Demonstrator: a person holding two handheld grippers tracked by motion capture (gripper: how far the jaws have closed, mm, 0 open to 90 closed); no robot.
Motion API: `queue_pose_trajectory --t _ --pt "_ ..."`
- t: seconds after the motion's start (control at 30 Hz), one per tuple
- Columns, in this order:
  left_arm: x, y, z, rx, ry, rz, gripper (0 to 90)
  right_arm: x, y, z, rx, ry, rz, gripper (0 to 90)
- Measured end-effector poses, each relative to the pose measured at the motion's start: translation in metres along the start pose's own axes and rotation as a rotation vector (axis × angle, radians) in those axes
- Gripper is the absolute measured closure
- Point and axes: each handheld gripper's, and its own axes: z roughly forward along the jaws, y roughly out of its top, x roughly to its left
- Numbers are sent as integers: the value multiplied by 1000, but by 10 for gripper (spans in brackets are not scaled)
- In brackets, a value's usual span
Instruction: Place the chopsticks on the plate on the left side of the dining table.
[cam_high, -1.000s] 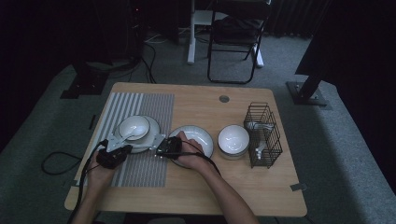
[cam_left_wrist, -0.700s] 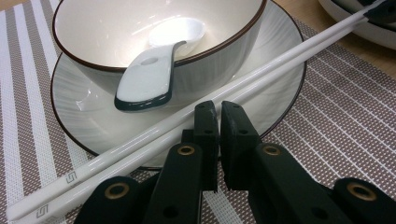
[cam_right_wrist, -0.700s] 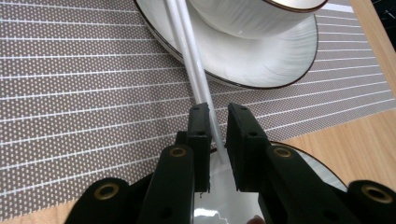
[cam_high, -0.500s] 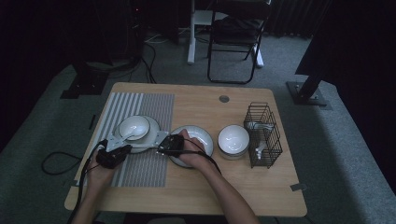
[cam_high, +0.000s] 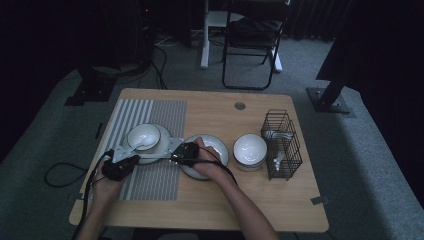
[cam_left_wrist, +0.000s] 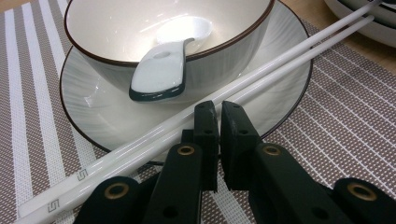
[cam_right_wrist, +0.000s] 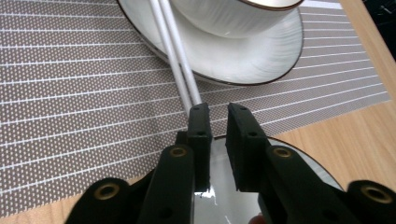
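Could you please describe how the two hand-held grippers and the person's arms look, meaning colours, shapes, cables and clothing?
Each hand-held gripper, left and right, has two flat black jaws on black link arms joined by brass-coloured rivets. In the high view, the left hand-held gripper and the right one have black bodies with pale grey front parts, and black cables trail from them towards the person. The forearms are bare, with no sleeves in sight.

No readable words, brands or numbers anywhere. Only marks: small square key-pattern motifs printed near the thick end of the white chopsticks (cam_left_wrist: 187, 126), one on each stick, seen in the left gripper view. They are decorative, not letters.
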Motion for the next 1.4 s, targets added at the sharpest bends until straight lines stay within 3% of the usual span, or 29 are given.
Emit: queue_pose_trajectory --t 0.37,0.57,0.73,0.9,1.1,1.27,1.4 --pt "0 0 0 0 4 1 852 2 6 7 1 24 -8 832" --pt "0 0 0 -6 -1 2 838 -9 5 -4 -46 8 65 790" --pt "-2 1 1 -6 -6 4 838 -12 2 -7 -41 -8 72 774" --pt "-3 1 2 -9 -5 4 836 -9 2 -4 -36 8 65 771" --pt "-2 0 1 -9 -4 0 830 0 7 3 -36 63 27 736" --pt "-2 -1 0 -14 -4 -4 830 3 8 10 -5 63 14 817" --pt "-1 -1 0 -14 -4 -5 830 3 9 12 -7 69 8 829"
